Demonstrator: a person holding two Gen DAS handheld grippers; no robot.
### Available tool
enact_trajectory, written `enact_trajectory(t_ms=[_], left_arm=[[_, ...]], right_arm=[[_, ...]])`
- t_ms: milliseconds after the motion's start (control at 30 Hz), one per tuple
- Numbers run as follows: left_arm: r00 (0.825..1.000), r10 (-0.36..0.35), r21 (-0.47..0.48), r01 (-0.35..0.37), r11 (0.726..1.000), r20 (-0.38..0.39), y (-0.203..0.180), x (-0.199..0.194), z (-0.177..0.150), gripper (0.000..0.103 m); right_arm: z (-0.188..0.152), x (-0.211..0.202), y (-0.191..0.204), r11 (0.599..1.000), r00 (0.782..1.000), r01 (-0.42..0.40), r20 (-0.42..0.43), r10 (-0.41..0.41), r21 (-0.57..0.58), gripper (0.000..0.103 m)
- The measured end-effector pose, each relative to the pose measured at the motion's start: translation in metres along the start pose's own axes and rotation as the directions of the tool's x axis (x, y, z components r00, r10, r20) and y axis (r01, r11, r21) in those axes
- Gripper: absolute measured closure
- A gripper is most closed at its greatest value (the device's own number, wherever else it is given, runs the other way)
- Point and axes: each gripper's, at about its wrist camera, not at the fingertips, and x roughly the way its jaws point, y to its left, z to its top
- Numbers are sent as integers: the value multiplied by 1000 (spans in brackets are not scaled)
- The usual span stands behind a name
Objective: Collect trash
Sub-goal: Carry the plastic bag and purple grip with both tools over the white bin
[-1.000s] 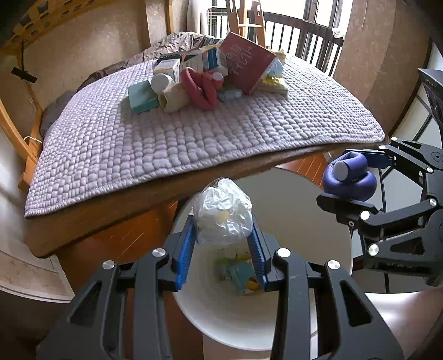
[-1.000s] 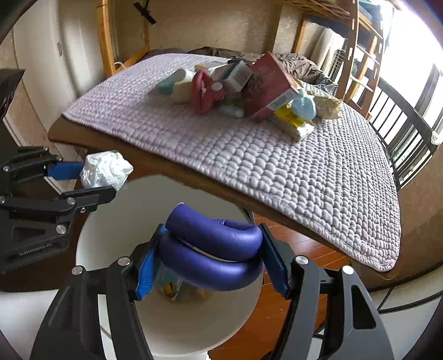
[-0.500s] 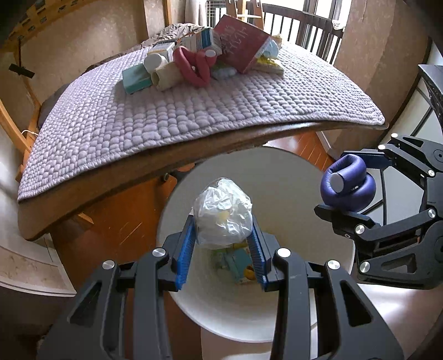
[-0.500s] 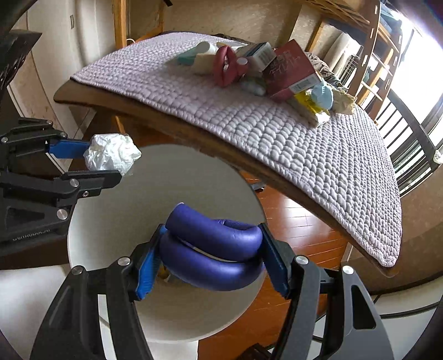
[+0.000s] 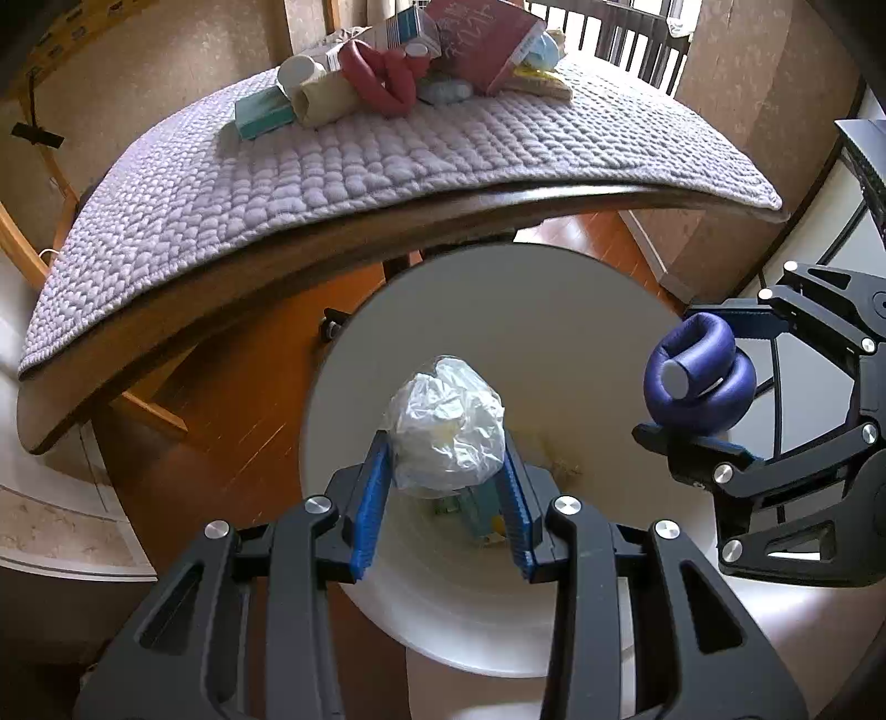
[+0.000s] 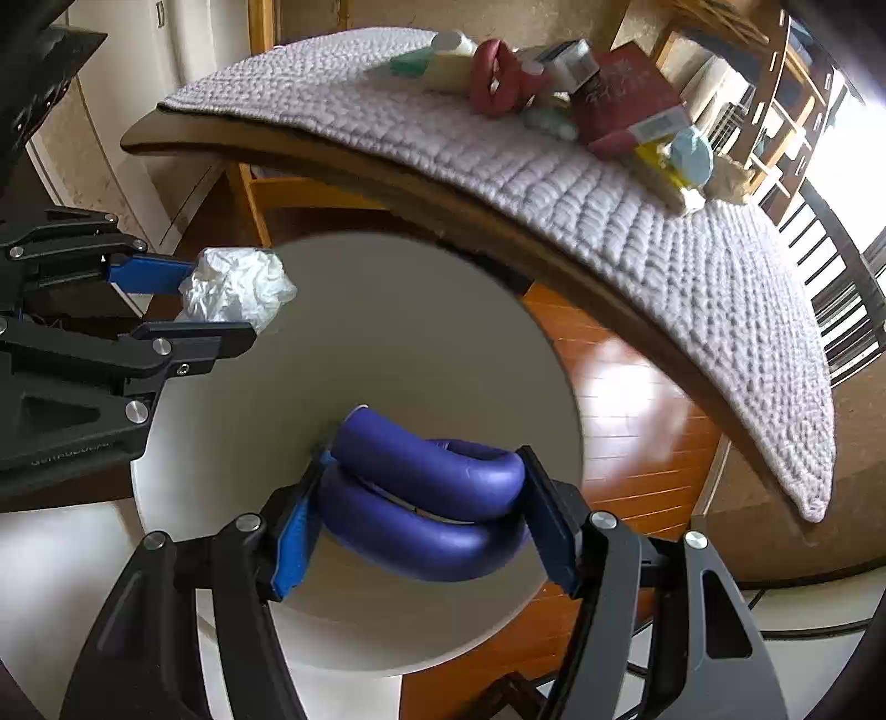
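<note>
My left gripper [image 5: 446,471] is shut on a crumpled white plastic bag [image 5: 447,423], held over the mouth of a white round bin [image 5: 487,310]. My right gripper [image 6: 423,509] is shut on a folded purple foam tube [image 6: 426,493], also above the bin [image 6: 421,332]. In the left wrist view the purple foam tube [image 5: 695,382] and right gripper [image 5: 714,382] hang at the bin's right rim. In the right wrist view the bag [image 6: 235,288] and left gripper [image 6: 188,302] sit at the bin's left rim. Some trash [image 5: 476,509] lies at the bin's bottom.
A table with a lilac quilted mat [image 5: 360,160] stands just behind the bin. On it lies a pile: a red foam tube [image 5: 382,77], a maroon box [image 5: 482,39], cartons, a teal box [image 5: 263,113]. Wooden floor [image 6: 626,432] shows beside the bin.
Both grippers have sunk and tipped further down over the bin, each still gripping its item. The bin's mouth fills more of both views; the table has slid toward the top.
</note>
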Motion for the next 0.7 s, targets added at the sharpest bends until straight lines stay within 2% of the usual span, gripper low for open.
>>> enact_trajectory(t_ms=[700], left_arm=[[999, 3, 9, -2, 1000, -53, -2, 41, -4, 64]], right_arm=[[-7, 36, 24, 998, 997, -59, -39, 60, 19, 39]])
